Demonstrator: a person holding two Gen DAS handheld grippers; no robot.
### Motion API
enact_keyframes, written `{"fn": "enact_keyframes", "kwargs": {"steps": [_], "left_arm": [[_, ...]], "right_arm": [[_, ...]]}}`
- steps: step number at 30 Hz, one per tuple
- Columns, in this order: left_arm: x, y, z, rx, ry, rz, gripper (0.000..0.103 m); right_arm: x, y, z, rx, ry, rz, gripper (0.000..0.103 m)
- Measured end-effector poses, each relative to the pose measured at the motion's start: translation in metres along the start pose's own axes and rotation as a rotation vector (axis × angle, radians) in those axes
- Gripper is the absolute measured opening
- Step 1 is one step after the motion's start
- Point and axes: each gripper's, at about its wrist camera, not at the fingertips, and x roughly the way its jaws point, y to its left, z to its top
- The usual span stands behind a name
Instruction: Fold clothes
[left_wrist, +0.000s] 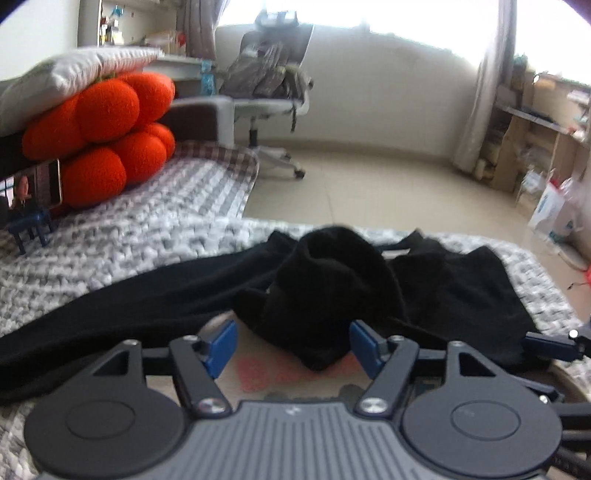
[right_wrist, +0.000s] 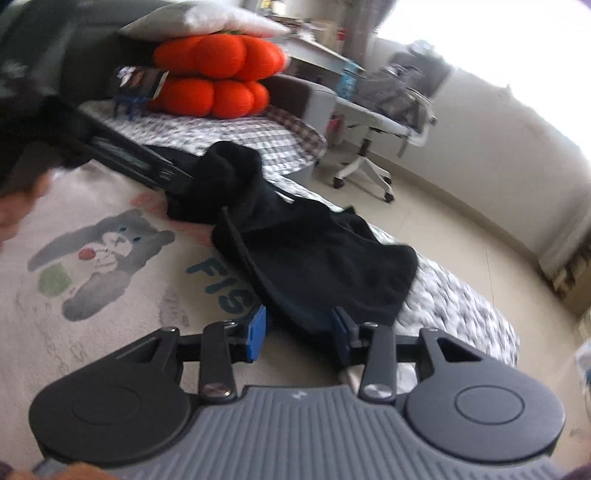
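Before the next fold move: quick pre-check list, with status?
1. Left gripper free of cloth: ok. Jaws stand apart; a bunched fold of the black garment lies between them, pads not pressing.
2. Right gripper released: cannot tell. The garment's edge lies between its blue pads, contact unclear.
3. Garment flat: not ok. It is heaped in a hump in the middle.
4. Garment fully on the cat-print mat: not ok. Part drapes onto the grey knit blanket.
5. Fold area clear of the orange cushions: ok, they sit well behind.
6. Sleeves and hem located: cannot tell, pictures blurred.
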Motion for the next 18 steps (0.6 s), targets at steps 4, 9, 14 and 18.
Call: {"fn": "enact_keyframes", "kwargs": {"steps": [4, 9, 14, 18], "left_arm": [[0.012, -0.001, 0.002, 0.022, 0.037, 0.051, 0.047], [0.016, 0.000, 0.003, 0.059, 0.044, 0.078, 0.022], [0.008, -0.004, 0.003, 0.114, 0.024, 0.118, 0.013], [0.001, -0.009, 0.001, 0.163, 0.008, 0.153, 0.012]], "right_arm": [[0.009, -0.006, -0.004, 0.025, 0.032, -0.025, 0.011], [0.009, -0.019, -0.005, 0.060, 0.032, -0.095, 0.004], [0.005, -0.033, -0.014, 0.088, 0.021, -0.179, 0.004], [0.003, -0.047, -0.022, 0.135, 0.023, -0.244, 0.004]]}}
